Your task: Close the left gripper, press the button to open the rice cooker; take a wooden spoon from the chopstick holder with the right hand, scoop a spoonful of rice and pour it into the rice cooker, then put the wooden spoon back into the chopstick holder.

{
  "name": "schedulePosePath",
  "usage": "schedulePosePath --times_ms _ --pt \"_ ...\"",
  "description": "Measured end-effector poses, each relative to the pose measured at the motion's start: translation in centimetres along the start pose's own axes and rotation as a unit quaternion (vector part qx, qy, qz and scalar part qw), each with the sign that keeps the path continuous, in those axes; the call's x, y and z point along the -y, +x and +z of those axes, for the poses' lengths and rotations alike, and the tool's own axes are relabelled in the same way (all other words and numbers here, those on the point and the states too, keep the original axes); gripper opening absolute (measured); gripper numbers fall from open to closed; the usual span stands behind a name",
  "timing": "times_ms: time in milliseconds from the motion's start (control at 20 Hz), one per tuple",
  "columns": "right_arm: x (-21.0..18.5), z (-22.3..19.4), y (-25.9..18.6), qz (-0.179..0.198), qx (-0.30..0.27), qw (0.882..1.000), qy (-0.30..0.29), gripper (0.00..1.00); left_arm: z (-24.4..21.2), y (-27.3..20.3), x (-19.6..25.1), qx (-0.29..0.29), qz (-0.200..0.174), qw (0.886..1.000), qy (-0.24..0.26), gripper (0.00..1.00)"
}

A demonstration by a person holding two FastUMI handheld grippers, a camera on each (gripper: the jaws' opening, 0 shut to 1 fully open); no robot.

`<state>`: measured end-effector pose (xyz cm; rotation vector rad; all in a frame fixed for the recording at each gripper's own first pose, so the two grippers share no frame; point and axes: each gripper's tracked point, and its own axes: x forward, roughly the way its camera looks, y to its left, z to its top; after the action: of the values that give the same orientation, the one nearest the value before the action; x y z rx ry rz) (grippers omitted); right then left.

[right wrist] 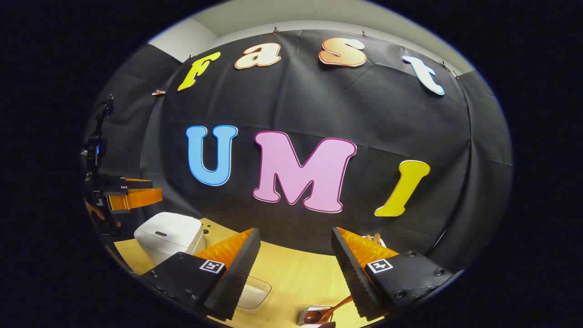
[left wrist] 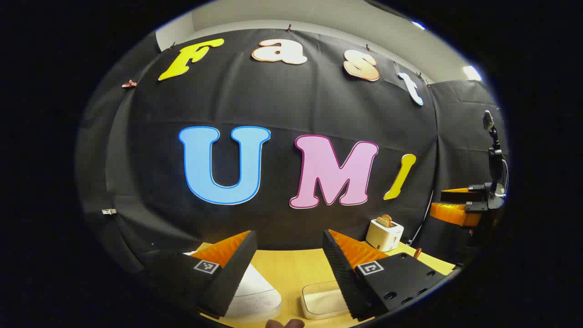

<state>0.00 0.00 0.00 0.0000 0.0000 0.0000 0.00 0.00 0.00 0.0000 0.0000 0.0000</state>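
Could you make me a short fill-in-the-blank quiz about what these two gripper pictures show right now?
1. The lid of the white rice cooker is ____.
2. The left gripper has its fingers spread ____, gripping nothing.
3. The tabletop under the right gripper is made of ____.
4. The white toaster stands against the booth's ____ cloth wall.

Missing words: closed; open; wood; black

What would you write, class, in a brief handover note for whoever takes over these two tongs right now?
Left tongs: open, holding nothing.
Right tongs: open, holding nothing.
Rice cooker: lid shut. The rice tub sits beside it.
Wooden spoon: low in the right gripper view, below the right tongs, not grasped.
Done: nothing yet.
Left: close the left tongs, press the button, then take the spoon, scoop, pour, return it.
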Motion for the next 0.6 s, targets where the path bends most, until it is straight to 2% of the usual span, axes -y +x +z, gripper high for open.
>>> schedulePosePath --times_ms 600 --pt "0.18 -0.01 0.28 -0.002 0.0 1.0 -0.001 0.97 -0.06 0.11 -0.02 -0.001 0.001 1.0 -0.001 0.94"
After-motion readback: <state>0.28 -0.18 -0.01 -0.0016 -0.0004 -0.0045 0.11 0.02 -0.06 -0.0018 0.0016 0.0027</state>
